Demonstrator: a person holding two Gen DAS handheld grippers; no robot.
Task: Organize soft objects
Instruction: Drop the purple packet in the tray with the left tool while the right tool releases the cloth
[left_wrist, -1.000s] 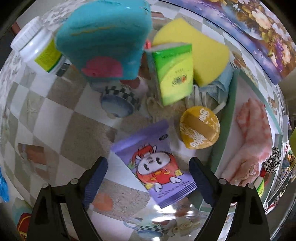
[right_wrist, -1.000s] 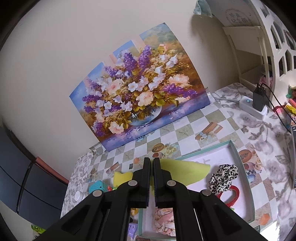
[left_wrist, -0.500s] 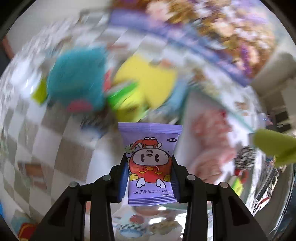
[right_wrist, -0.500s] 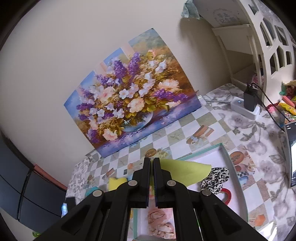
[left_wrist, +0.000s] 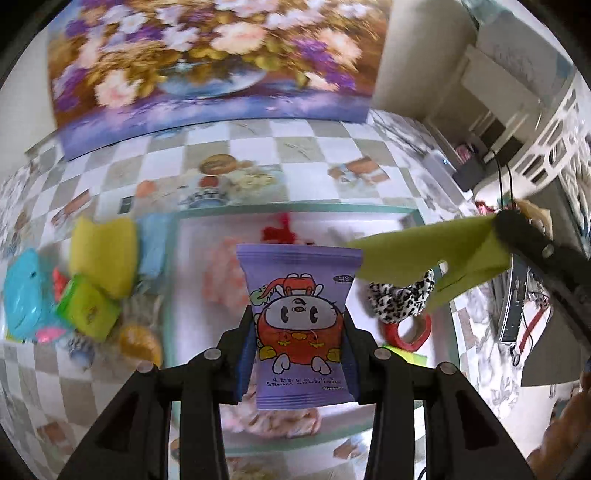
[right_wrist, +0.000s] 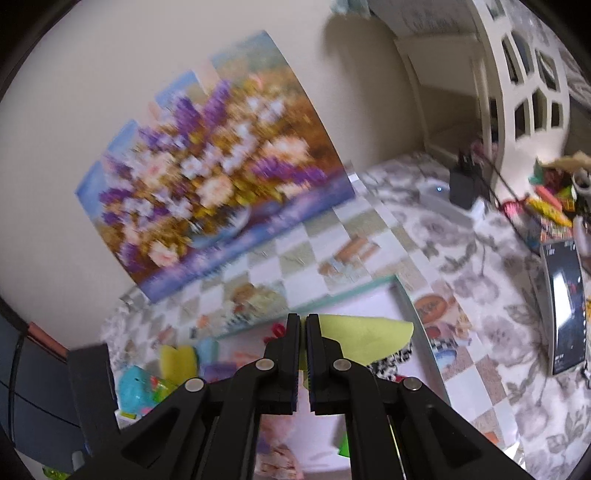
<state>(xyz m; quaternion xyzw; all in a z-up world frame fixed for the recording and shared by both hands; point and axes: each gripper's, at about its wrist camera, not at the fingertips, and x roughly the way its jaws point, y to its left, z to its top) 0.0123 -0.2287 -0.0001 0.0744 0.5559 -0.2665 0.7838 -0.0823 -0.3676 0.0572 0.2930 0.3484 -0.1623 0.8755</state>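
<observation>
Left gripper (left_wrist: 299, 354) fingers clamp the purple cartoon snack packet (left_wrist: 300, 325) above the white teal-rimmed tray (left_wrist: 295, 207), likely for dropping in; right gripper (right_wrist: 302, 354) fingers pinch the yellow-green cloth sheet (right_wrist: 364, 338) over it.

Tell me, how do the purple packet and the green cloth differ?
The purple packet is a stiff printed pouch with a cartoon figure; the green cloth is plain and limp. The packet stands flat and upright between the left gripper fingers; the cloth droops sideways from the shut right gripper. Both are held up above the white tray.
</observation>
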